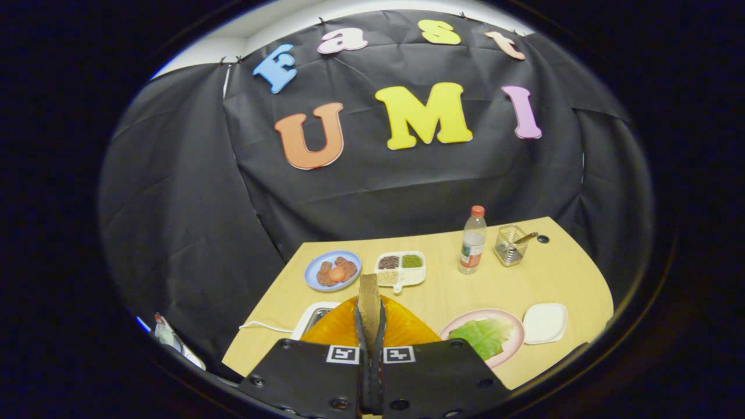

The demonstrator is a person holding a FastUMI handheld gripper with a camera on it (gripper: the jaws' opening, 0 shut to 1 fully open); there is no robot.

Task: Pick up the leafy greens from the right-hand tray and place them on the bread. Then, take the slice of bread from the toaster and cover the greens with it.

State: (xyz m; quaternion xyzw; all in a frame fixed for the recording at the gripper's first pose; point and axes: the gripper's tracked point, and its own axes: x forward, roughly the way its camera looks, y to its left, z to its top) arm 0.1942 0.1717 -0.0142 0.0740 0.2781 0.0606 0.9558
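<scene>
The jaws [370, 326] are drawn narrow and clamped on a slice of bread [369, 305], which stands upright on edge between both fingers, its top rising just beyond the tips. Directly below and behind the slice bulges an orange toaster [401, 329]; a metal-lined slot opening [316, 319] shows to its left, and a white cord [265, 327] trails off along the bench [448, 288] on that side.

To the right of the jaws sits a pink plate [512, 331] carrying the leafy greens [486, 336], which lie on what cannot be made out beneath them; the plate's near edge is cut off by the gripper body. Just right of it lies a white square dish [545, 323], touching or nearly so.

Beyond the jaws, a blue plate [313, 279] holds brownish food and an orange-red round piece, with a white divided tray [400, 269] of dark, green and pale fillings beside it. Farther right stand a clear bottle [472, 240] with a red cap, its label too small to read, and a wire holder [510, 245] with a utensil. Bare bench lies open between tray, bottle and pink plate.
</scene>
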